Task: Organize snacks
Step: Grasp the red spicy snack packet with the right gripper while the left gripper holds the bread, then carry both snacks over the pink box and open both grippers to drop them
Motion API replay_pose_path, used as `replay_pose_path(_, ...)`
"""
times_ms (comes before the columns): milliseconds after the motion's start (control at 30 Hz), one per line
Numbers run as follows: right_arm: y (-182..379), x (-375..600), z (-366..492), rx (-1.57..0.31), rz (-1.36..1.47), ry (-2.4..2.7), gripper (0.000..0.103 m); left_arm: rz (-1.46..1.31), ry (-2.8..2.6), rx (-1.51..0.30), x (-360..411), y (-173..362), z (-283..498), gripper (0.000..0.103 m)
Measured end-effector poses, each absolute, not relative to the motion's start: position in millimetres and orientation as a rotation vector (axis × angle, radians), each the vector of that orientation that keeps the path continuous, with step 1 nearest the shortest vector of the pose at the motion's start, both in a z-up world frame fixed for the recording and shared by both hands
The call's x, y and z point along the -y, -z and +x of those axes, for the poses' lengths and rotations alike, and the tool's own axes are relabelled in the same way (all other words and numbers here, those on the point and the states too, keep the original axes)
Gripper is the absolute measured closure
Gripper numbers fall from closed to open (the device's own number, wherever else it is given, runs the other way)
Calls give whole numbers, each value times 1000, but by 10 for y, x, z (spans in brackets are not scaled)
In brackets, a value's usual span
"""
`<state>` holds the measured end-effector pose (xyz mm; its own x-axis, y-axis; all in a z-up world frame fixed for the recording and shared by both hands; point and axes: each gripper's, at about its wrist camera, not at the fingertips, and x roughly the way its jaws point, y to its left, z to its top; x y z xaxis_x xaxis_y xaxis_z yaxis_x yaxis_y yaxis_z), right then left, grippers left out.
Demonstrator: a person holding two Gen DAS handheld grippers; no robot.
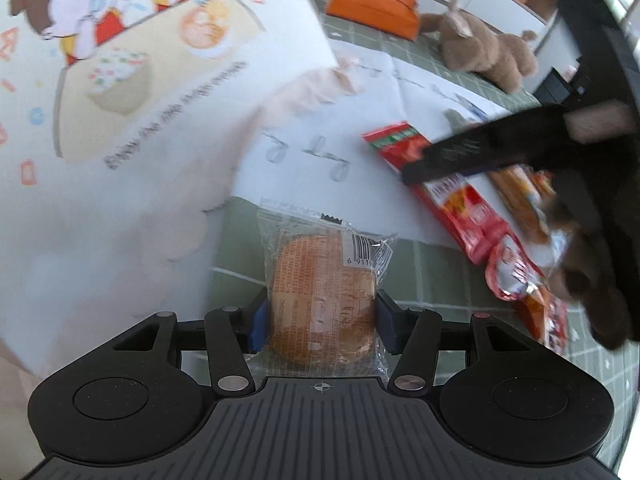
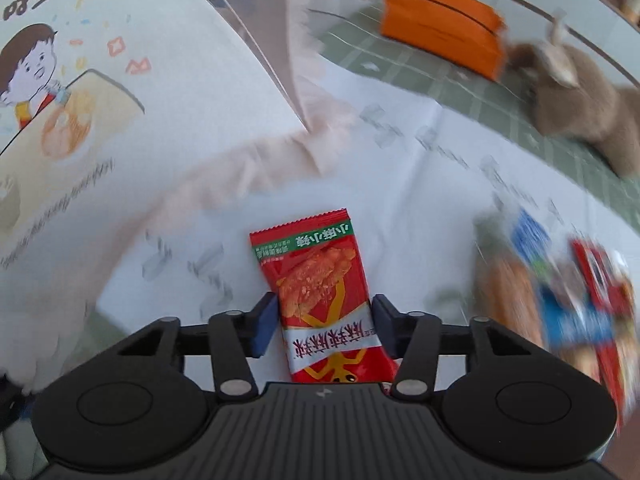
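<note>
My left gripper (image 1: 322, 322) is shut on a clear-wrapped round cake (image 1: 324, 292), its blue pads pressing both sides. My right gripper (image 2: 326, 326) is shut on a red snack packet (image 2: 320, 300) with a fried-food picture; this packet and the right gripper's dark fingers (image 1: 460, 156) also show in the left wrist view. A large white cartoon-printed bag (image 1: 140, 80) stands at the left in both views (image 2: 100, 100).
Several loose snack packets (image 1: 520, 248) lie at the right, blurred in the right wrist view (image 2: 560, 300). An orange pouch (image 1: 372, 4) and a brown plush toy (image 1: 484, 52) sit at the back on a green gridded mat (image 1: 420, 276). White paper (image 2: 400, 184) covers the middle.
</note>
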<state>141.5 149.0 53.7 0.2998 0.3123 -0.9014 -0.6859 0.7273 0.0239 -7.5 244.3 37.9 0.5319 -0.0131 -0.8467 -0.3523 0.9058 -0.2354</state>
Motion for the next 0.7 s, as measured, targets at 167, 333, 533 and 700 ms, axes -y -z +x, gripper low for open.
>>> replay_pose_path(167, -913, -606, 1154, -1056, -203, -618, 59, -399, -94, -1012, -2084, -410, -27, 45)
replay_pose_path(333, -1226, 305, 850, -1034, -70, -509, 59, -298, 125, -1044, -1469, -508, -58, 45)
replay_pose_path(533, -1238, 1415, 269, -1014, -20, -272, 59, -277, 337, -1049, -921, -762, -79, 45)
replay_pose_path(700, -1285, 2122, -28, -979, 55, -128, 59, -290, 452, -861, -488, -1554, 348, 45)
